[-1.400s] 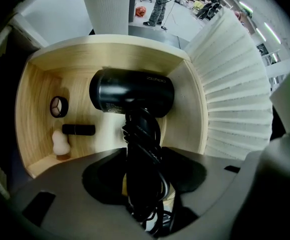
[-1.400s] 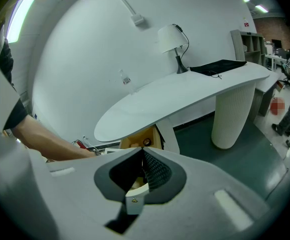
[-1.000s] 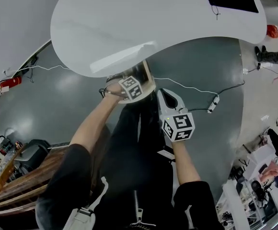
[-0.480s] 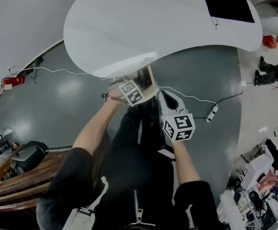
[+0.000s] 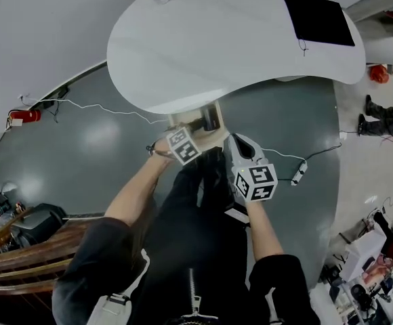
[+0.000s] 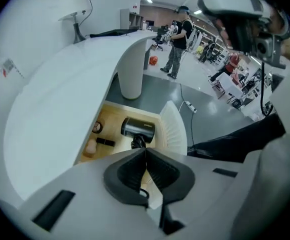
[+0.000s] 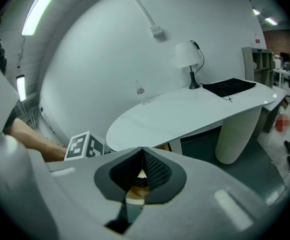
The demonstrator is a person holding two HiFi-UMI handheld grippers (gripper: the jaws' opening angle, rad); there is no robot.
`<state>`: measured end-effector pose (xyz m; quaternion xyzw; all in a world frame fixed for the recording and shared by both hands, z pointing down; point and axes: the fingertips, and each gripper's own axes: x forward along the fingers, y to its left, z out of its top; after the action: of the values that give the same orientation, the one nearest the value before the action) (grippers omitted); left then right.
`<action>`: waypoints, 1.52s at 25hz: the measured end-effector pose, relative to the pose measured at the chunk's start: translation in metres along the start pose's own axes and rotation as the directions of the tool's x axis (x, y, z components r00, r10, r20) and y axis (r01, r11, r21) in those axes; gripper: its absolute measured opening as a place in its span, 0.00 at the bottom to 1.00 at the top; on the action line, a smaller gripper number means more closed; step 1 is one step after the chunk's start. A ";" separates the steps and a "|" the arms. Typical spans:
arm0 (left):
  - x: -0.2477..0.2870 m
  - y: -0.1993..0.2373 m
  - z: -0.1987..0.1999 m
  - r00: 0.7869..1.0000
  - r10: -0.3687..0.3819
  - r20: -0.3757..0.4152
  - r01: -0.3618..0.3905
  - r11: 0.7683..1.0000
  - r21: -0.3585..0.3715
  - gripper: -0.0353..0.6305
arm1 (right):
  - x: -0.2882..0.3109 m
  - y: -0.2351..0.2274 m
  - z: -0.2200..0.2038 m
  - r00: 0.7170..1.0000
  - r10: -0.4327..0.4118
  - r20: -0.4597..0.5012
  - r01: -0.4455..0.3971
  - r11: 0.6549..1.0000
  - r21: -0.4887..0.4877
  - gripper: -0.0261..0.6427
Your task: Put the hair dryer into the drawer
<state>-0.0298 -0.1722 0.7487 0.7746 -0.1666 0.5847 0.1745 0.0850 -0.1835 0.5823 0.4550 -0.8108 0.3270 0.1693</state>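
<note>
We see the hair dryer (image 6: 138, 128) lying on its side inside the open drawer (image 6: 112, 118), its dark barrel close to the drawer's ribbed white front (image 6: 174, 129) (the handle points back toward our left gripper). Further in from the drawer's front lie a small black stick (image 6: 105, 142), a round thing (image 6: 97, 127) and a pale lump (image 6: 90, 148). The drawer stands out from under the white counter (image 6: 55, 104). Our left gripper (image 6: 146, 153) hangs above the drawer, pointing steeply down at it, its fingers (image 6: 127, 171) pressed together with nothing between them. Our right gripper (image 7: 142, 153) is near the drawer's front, aimed over the counter above the drawer, its fingers (image 7: 157, 173) likewise together and empty.
</note>
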 end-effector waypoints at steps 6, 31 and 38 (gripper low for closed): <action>-0.035 -0.007 0.009 0.994 0.017 0.103 -0.011 0.998 -0.060 0.07 | -0.006 0.012 0.012 1.000 -0.006 0.025 0.007 1.000 -0.021 0.04; -0.175 -0.006 0.057 0.891 0.200 0.408 -0.107 0.965 -0.239 0.07 | -0.035 0.044 0.101 0.979 0.025 0.201 0.002 0.991 -0.134 0.04; -0.212 0.001 0.073 0.845 0.249 0.473 -0.147 0.959 -0.243 0.07 | -0.040 0.053 0.117 0.971 0.043 0.234 -0.006 0.988 -0.157 0.04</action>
<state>-0.0239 -0.1959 0.5257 0.8564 -0.3425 0.3602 0.1401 0.0639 -0.2187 0.4539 0.4659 -0.8538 0.2084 0.1023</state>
